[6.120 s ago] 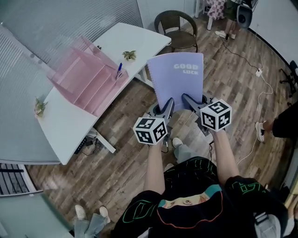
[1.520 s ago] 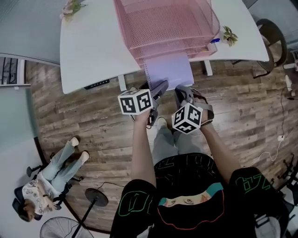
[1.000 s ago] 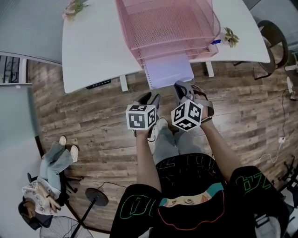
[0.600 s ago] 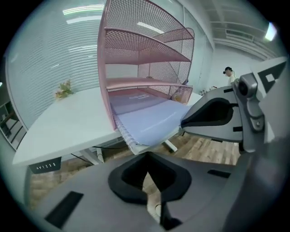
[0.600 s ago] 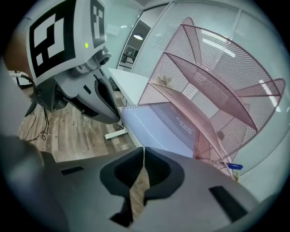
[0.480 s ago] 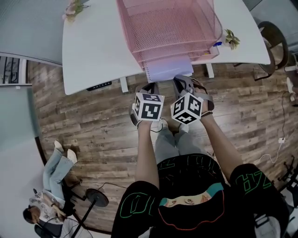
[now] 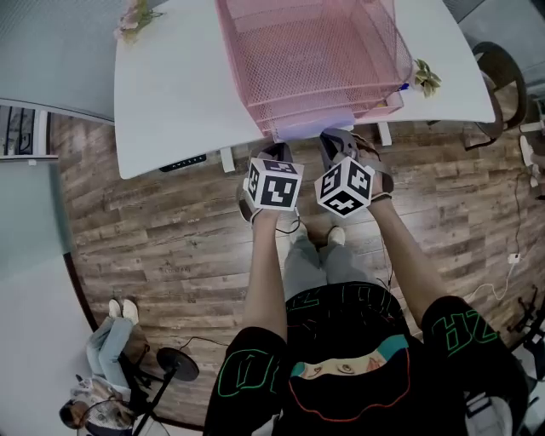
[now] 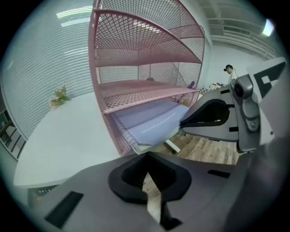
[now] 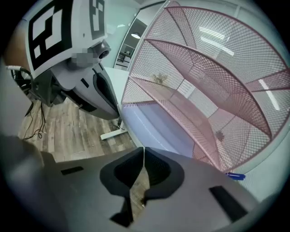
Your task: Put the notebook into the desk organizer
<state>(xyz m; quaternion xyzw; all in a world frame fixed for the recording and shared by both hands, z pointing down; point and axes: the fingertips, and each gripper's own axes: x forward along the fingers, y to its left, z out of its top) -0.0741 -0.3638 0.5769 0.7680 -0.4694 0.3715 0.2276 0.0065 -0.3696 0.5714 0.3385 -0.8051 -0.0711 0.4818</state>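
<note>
A pink mesh desk organizer (image 7: 315, 51) stands on the white desk (image 7: 170, 77). The lavender notebook (image 7: 306, 130) lies almost wholly inside its bottom tier, with only a thin strip showing at the desk's near edge. My right gripper (image 7: 334, 140) is shut on the notebook's near edge (image 9: 152, 129), and its jaws (image 9: 143, 152) meet right at that edge. Just left of it, my left gripper (image 7: 277, 155) is shut with nothing between its jaws (image 8: 146, 156). It stays short of the notebook (image 8: 149, 122) under the organizer's lowest shelf (image 8: 145, 90).
A small plant (image 7: 424, 78) and a blue pen (image 7: 400, 85) sit right of the organizer, and flowers (image 7: 134, 13) lie at the desk's far left. A chair (image 7: 502, 68) stands at the right. A person (image 7: 94, 383) and a stand base (image 7: 174, 362) are on the wooden floor behind me.
The notebook has slid deeper into the bottom tier as the right gripper moved forward. The left gripper, off the notebook a second ago, has closed and come up beside the right one.
</note>
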